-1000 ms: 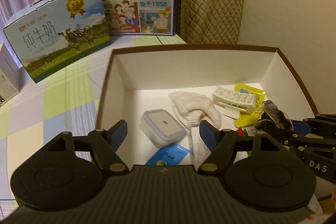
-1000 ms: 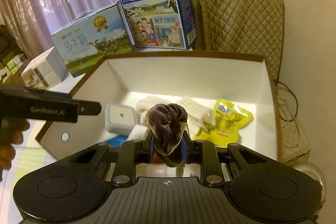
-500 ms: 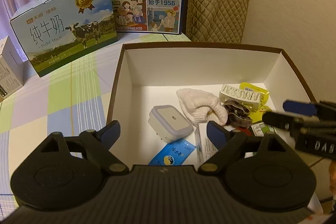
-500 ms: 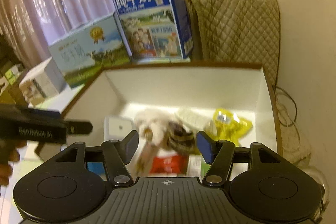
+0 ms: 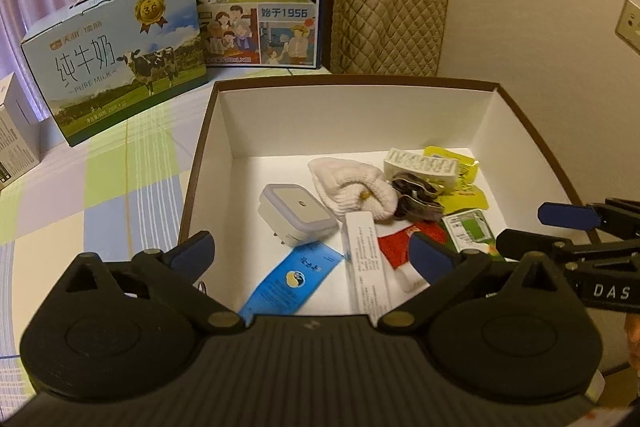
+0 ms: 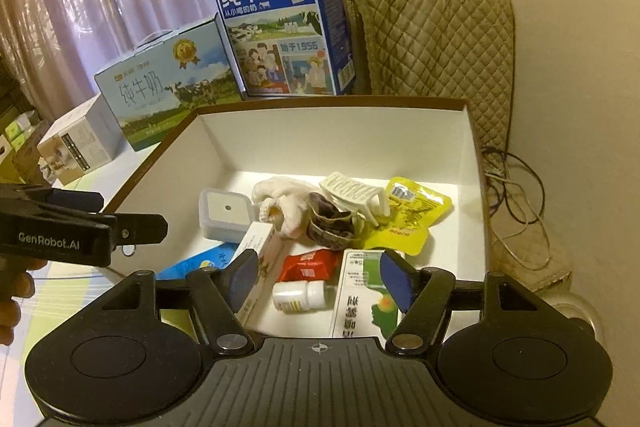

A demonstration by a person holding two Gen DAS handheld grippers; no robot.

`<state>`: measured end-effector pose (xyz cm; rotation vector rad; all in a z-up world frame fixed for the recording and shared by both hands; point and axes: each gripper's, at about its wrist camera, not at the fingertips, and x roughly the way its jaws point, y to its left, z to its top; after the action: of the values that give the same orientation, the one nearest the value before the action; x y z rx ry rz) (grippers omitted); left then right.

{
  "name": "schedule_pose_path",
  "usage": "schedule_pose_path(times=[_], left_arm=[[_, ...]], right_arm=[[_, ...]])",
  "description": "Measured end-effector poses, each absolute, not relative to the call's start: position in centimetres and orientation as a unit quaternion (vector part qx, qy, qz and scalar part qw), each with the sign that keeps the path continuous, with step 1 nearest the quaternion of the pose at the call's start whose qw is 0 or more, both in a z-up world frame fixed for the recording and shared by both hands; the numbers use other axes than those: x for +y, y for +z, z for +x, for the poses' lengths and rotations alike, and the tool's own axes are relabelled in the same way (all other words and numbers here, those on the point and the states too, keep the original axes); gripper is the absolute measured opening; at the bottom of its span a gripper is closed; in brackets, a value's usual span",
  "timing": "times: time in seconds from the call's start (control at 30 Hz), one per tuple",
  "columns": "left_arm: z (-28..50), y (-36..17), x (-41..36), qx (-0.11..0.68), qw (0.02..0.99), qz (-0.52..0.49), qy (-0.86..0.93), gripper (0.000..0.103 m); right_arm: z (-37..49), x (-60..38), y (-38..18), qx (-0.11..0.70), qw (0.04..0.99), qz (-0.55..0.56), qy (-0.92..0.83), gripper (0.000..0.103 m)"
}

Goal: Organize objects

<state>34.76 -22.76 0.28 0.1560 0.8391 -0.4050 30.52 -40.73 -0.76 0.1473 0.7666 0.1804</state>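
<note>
Objects for sorting lie gathered in a white cardboard box (image 6: 472, 155) with a brown rim, and both claws hang over its near edge. Right gripper (image 6: 320, 277) has its blue-padded fingers spread wide with nothing between them; left gripper (image 5: 312, 253) is likewise spread and empty. Directly below the right gripper sit a small white pill bottle (image 6: 298, 295) on its side, a red packet (image 6: 310, 263) and a green-and-white carton (image 6: 362, 291). Just beyond them a dark crumpled cloth (image 6: 330, 221) rests against a cream knitted sock (image 6: 284, 205) and a white plastic clip (image 6: 352, 191), with a yellow snack pouch (image 6: 412, 215) to the right. Toward the left wall are a square white plug-in device (image 6: 226, 213), a long white tube box (image 5: 366, 259) and a blue sachet (image 5: 290, 277). Outside the box, on a checked tablecloth (image 5: 100, 187), stand two milk cartons (image 5: 116, 55), which look like background. No loose item shows on the table, so the gathering appears largely done; what remains, if anything, lies outside these views.
</note>
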Motion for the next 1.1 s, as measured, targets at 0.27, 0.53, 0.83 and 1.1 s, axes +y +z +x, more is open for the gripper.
schedule_pose_path(times=[0.27, 0.53, 0.83, 1.1], left_arm=[[31.9, 1.9, -21.8, 0.391, 0.896, 0.069, -0.199, 0.102], [28.1, 4.5, -19.5, 0.362, 0.909, 0.055, -0.201, 0.102], [22.3, 6.8, -14.5, 0.337, 0.922, 0.037, -0.19, 0.102], [17.3, 7.1, -9.6, 0.335, 0.93, 0.023, -0.149, 0.102]], right_arm=[[27.6, -40.3, 1.1, 0.36, 0.925, 0.086, 0.086, 0.066], [23.9, -38.6, 3.3, 0.345, 0.931, 0.094, 0.076, 0.067], [19.3, -35.0, 4.9, 0.335, 0.937, 0.076, 0.071, 0.069], [15.9, -31.3, 4.2, 0.337, 0.932, 0.061, 0.116, 0.071]])
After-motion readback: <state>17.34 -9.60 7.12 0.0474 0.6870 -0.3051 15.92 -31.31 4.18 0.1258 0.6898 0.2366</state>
